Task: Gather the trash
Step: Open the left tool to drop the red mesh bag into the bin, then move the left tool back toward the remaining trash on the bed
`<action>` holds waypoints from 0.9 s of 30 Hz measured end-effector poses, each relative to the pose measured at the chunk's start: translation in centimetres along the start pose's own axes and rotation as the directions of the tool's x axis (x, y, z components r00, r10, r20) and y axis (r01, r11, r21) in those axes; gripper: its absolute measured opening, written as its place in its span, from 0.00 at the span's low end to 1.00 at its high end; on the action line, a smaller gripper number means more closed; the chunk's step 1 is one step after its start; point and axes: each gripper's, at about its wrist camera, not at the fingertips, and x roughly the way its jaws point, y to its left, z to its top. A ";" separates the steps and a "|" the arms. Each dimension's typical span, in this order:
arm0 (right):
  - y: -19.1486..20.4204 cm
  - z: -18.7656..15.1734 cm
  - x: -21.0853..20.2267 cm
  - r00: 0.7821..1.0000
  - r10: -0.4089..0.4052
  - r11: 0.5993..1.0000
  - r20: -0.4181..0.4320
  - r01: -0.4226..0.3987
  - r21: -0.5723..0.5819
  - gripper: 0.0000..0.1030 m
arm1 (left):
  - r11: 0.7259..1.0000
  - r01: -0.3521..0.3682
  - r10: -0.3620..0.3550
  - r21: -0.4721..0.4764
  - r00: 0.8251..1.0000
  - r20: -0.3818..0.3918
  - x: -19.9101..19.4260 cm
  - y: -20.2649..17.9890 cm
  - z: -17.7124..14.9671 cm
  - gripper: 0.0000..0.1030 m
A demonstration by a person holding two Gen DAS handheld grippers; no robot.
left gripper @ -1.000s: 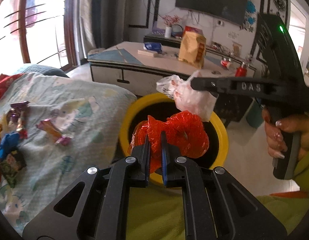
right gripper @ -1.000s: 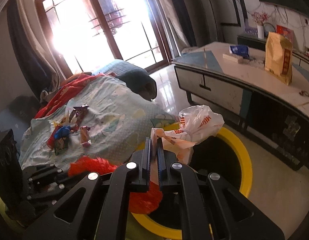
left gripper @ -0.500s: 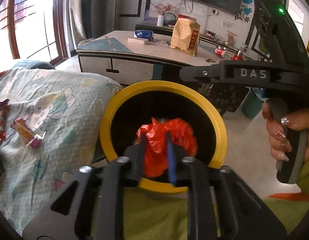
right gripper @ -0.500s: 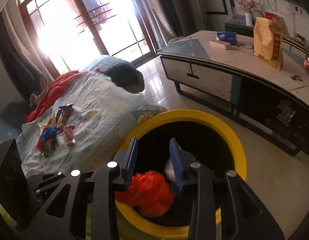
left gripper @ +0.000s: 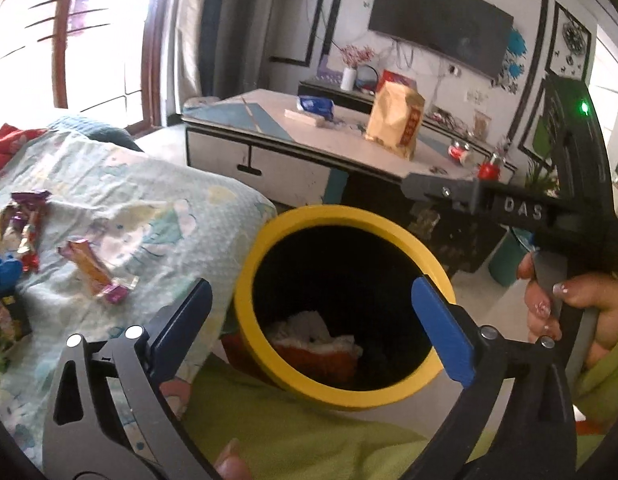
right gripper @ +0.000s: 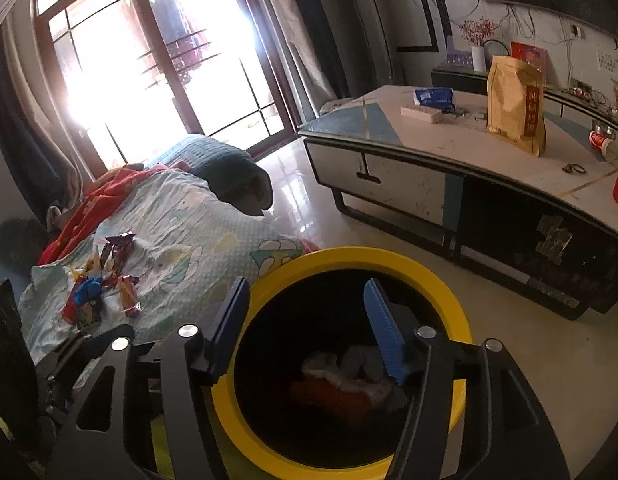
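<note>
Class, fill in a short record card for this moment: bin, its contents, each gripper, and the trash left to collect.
bin: yellow-rimmed bin, beside the bed
contents: red bag and white bag at the bottom
left gripper: jaws opening, nothing between them
right gripper: jaws opening, nothing between them
left to collect: snack wrappers on the bedsheet

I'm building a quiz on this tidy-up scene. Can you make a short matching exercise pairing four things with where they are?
Things:
1. red bag
2. snack wrappers
3. tan paper bag
4. left claw

Places:
A. on the low table
B. on the patterned blanket
C. above the bin, jaws opening, empty
D. at the bin's bottom

Pairs: 1-D, 2-B, 3-A, 4-C
</note>
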 end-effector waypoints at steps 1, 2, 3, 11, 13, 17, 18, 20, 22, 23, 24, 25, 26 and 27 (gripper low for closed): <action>0.1 0.1 -0.1 1.000 0.000 1.000 0.004 0.000 -0.005 0.60 | 1.000 -0.009 0.009 -0.002 1.000 0.012 -0.3 0.1 0.1 0.89; 0.2 0.1 -0.2 1.000 -0.001 1.000 0.008 0.001 -0.008 0.60 | 1.000 -0.016 0.016 -0.002 1.000 0.019 -0.5 0.3 0.2 0.89; 0.4 0.1 -0.3 1.000 0.000 1.000 0.013 0.000 -0.014 0.61 | 1.000 -0.025 0.025 -0.001 0.999 0.028 -0.8 0.4 0.2 0.89; 1.9 0.1 -0.9 0.999 0.014 0.998 0.036 -0.012 -0.056 0.61 | 0.996 -0.078 0.081 -0.034 0.993 0.091 -2.8 2.0 0.6 0.89; 2.5 0.0 -1.0 0.999 0.020 0.997 0.041 -0.017 -0.072 0.61 | 0.995 -0.086 0.091 -0.049 0.991 0.100 -3.1 2.5 0.7 0.89; 3.4 0.0 -1.4 0.998 0.033 0.995 0.054 -0.027 -0.097 0.61 | 0.992 -0.106 0.114 -0.069 0.986 0.120 -3.9 3.2 0.8 0.89; 3.7 -0.1 -1.5 0.998 0.037 0.994 0.057 -0.031 -0.103 0.61 | 0.991 -0.112 0.120 -0.074 0.985 0.125 -4.1 3.3 0.8 0.89; 4.1 -0.1 -1.7 0.997 0.049 0.993 0.063 -0.041 -0.115 0.62 | 0.989 -0.123 0.134 -0.088 0.982 0.132 -4.5 3.8 0.8 0.89; 4.7 -0.2 -1.9 0.996 0.060 0.990 0.071 -0.050 -0.129 0.66 | 0.986 -0.135 0.148 -0.101 0.979 0.141 -5.0 4.3 0.8 0.89; 4.9 -0.2 -2.0 0.995 0.063 0.990 0.075 -0.053 -0.134 0.68 | 0.984 -0.142 0.157 -0.108 0.977 0.146 -5.2 4.6 0.8 0.89; 5.3 -0.2 -2.1 0.994 0.071 0.988 0.079 -0.059 -0.145 0.68 | 0.983 -0.147 0.163 -0.114 0.975 0.149 -5.4 4.8 0.8 0.89; 5.5 -0.2 -2.1 0.994 0.076 0.986 0.079 -0.064 -0.151 0.68 | 0.981 -0.151 0.169 -0.120 0.974 0.152 -5.6 5.1 0.8 0.89; 5.9 -0.2 -2.1 0.993 0.084 0.984 0.079 -0.070 -0.162 0.68 | 0.979 -0.159 0.178 -0.128 0.972 0.156 -5.9 5.3 0.7 0.89; 6.2 -0.3 -2.1 0.993 0.087 0.983 0.079 -0.073 -0.168 0.68 | 0.977 -0.165 0.186 -0.134 0.970 0.158 -6.1 5.5 0.7 0.89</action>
